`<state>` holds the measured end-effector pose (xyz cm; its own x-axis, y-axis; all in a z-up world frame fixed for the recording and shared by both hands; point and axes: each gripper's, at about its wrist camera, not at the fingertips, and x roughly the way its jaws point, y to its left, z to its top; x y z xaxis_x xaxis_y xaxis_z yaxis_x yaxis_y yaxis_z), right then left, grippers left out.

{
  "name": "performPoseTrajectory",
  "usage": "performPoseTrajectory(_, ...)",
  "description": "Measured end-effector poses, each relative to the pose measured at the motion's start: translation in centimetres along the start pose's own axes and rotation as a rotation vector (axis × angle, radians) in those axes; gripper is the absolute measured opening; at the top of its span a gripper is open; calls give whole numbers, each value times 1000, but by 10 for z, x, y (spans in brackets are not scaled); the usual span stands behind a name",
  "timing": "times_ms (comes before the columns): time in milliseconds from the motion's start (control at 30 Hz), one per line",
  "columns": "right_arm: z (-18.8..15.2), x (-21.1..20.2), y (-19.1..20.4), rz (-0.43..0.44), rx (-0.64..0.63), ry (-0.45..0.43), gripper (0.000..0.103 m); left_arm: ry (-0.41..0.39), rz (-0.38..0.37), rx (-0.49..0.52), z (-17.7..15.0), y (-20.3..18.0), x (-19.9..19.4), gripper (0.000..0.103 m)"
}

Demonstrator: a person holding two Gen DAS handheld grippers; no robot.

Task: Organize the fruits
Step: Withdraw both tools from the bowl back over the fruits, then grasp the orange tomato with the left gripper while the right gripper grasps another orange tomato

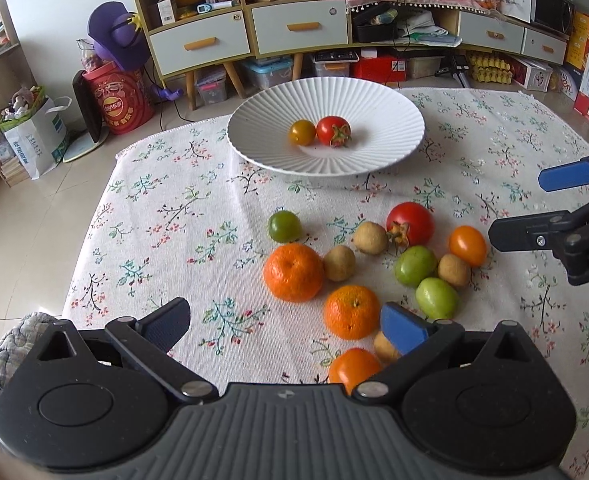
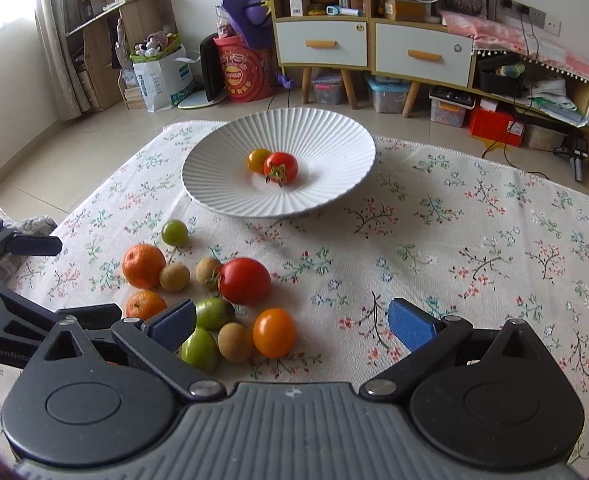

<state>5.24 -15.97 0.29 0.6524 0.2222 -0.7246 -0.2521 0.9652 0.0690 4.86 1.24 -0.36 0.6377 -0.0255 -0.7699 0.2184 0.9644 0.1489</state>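
A white ribbed plate (image 1: 374,104) (image 2: 326,136) holds a small yellow tomato (image 1: 301,132) and a red tomato (image 1: 333,131). Loose fruit lies in front of it: two mandarins (image 1: 293,272), a big red tomato (image 1: 410,223) (image 2: 245,280), orange tomatoes (image 2: 274,332), green fruits (image 1: 437,298) and brown longans (image 1: 339,263). My left gripper (image 1: 286,328) is open and empty, low over the near fruit. My right gripper (image 2: 292,326) is open and empty, with the orange tomato between its fingers' line.
The floral tablecloth (image 1: 182,216) covers the table; its left edge drops to the tiled floor. Cabinets (image 1: 302,24), storage boxes and a red drum (image 1: 120,100) stand beyond the table. The right gripper shows at the left wrist view's right edge (image 1: 534,208).
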Motion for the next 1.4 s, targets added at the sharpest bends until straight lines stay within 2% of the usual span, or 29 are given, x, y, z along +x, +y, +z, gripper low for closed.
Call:
performPoseTrajectory(133,-17,0,3,-13,-45,30,102,27,5,25,-14,2,3,98)
performPoseTrajectory(400,-42,8,2,-32,-71,76,102,55,-61,-15,-27,7,1,98)
performPoseTrajectory(700,-44,20,1,-78,-87,73,102,84,-81,19,-44,0,7,98)
performPoseTrajectory(833,-41,26,3,-85,-105,57,102,94,-111,3,-44,1,10,94)
performPoseTrajectory(933,-38,28,6,-91,-125,40,102,99,-145,-27,-44,4,10,85)
performPoseTrajectory(1033,-34,30,11,-88,-158,25,97,91,-152,-42,-43,6,9,75)
performPoseTrajectory(1400,-28,26,31,-6,-253,3,55,56,-211,-67,-41,8,3,32)
